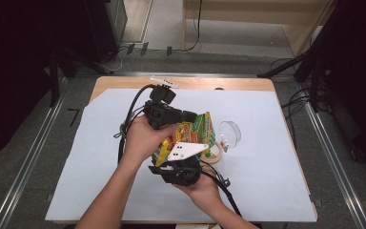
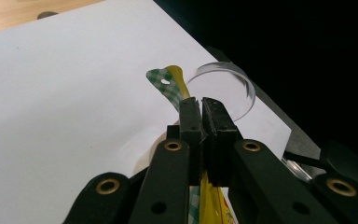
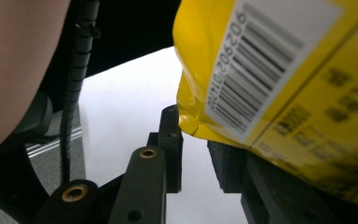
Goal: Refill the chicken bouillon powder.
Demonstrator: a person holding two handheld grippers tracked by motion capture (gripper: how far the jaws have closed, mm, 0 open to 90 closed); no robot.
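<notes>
A yellow snack bag [image 1: 196, 131] with a green-checked top edge is held up over the white sheet between my two grippers. My left gripper [image 1: 190, 117] comes in from the far side, and its jaws [image 2: 200, 106] are shut flat on the bag's thin edge [image 2: 170, 84]. My right gripper [image 1: 181, 162], with the grey three-cornered plate on top, sits under the bag on the near side. In the right gripper view the bag's barcode side [image 3: 265, 70] hangs close, and its lower corner is wedged between the two pads of that gripper [image 3: 193, 135], which stand a little apart.
A clear round plastic lid [image 1: 230, 133] lies just right of the bag, also close behind the left jaws [image 2: 223, 86]. A roll of tape [image 1: 215, 153] lies beside it. The white sheet [image 1: 100, 157] covers the wooden table [image 1: 124, 82]. Cables trail from both grippers.
</notes>
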